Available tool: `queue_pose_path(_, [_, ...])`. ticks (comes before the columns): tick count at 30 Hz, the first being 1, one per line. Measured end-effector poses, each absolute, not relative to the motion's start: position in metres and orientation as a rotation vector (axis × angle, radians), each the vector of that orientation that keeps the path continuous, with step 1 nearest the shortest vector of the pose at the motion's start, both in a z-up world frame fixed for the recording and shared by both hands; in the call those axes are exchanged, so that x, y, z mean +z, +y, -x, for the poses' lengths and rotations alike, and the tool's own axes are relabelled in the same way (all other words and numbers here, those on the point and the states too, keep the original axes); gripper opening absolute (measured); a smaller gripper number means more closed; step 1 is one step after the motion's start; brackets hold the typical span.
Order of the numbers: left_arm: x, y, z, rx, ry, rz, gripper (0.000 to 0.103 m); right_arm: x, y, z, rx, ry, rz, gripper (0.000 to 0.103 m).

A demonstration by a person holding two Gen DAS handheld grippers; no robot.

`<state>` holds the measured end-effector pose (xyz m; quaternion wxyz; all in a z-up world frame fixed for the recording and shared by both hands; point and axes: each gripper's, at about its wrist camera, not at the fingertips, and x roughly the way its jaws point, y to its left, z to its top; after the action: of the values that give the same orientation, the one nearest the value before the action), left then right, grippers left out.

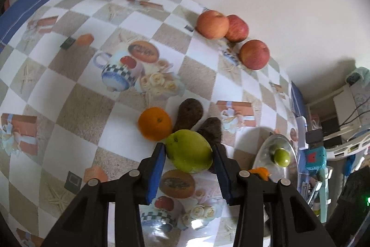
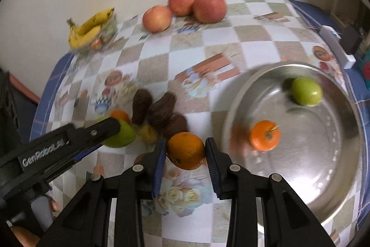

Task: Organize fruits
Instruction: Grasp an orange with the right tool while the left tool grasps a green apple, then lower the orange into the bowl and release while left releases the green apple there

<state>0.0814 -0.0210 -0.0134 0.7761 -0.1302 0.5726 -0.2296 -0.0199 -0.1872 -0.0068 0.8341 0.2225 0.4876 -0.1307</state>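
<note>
while the left gripper [image 1: 188,155] has its jaws clenched on a green mango [image 1: 189,151], the right gripper [image 2: 185,149] grips an orange [image 2: 186,149] just above the desk [image 2: 208,38], with the steel bowl [image 2: 323,189] at its three o'clock.

A green mango [image 1: 189,151] and an orange [image 2: 186,150] were each clamped; three brown fruits [image 2: 159,112] lay clustered on the surface [image 2: 208,43].

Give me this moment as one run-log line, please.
left gripper: holds green fruit | right gripper: holds orange | bowl: two fruits
</note>
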Motion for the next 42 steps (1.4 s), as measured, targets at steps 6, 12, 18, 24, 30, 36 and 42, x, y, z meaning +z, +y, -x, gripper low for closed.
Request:
queue_pose_path(6, [-0.01, -0.048, -0.07, -0.569, 1.234, 0.224, 0.045, -0.004, -0.236, 0.046, -0.456, 1.026, -0.531, 0.036])
queue_pose_path(12, [-0.005, -0.082, -0.043, -0.661, 1.226, 0.123, 0.045, -0.012, -0.28, 0.074, -0.603, 1.028, -0.609, 0.036])
queue_pose_path(18, [-0.003, -0.123, -0.01, -0.789, 1.212, 0.036, 0.045, -0.009, -0.301, 0.093, -0.673, 0.999, -0.644, 0.036])
queue_pose_path(24, [-0.011, -0.147, 0.011, -0.855, 1.203, -0.03, 0.045, -0.004, -0.308, 0.098, -0.694, 0.971, -0.657, 0.036])
queue_pose_path(30, [-0.02, -0.156, 0.017, -0.876, 1.208, -0.064, 0.045, -0.017, -0.308, 0.096, -0.685, 1.002, -0.687, 0.036])
queue_pose_path(36, [-0.03, -0.158, 0.019, -0.891, 1.259, -0.042, 0.045, -0.029, -0.309, 0.096, -0.689, 1.036, -0.707, 0.036])
queue_pose_path(42, [-0.036, -0.161, 0.019, -0.888, 1.282, -0.059, 0.045, -0.041, -0.308, 0.094, -0.682, 1.073, -0.722, 0.036])
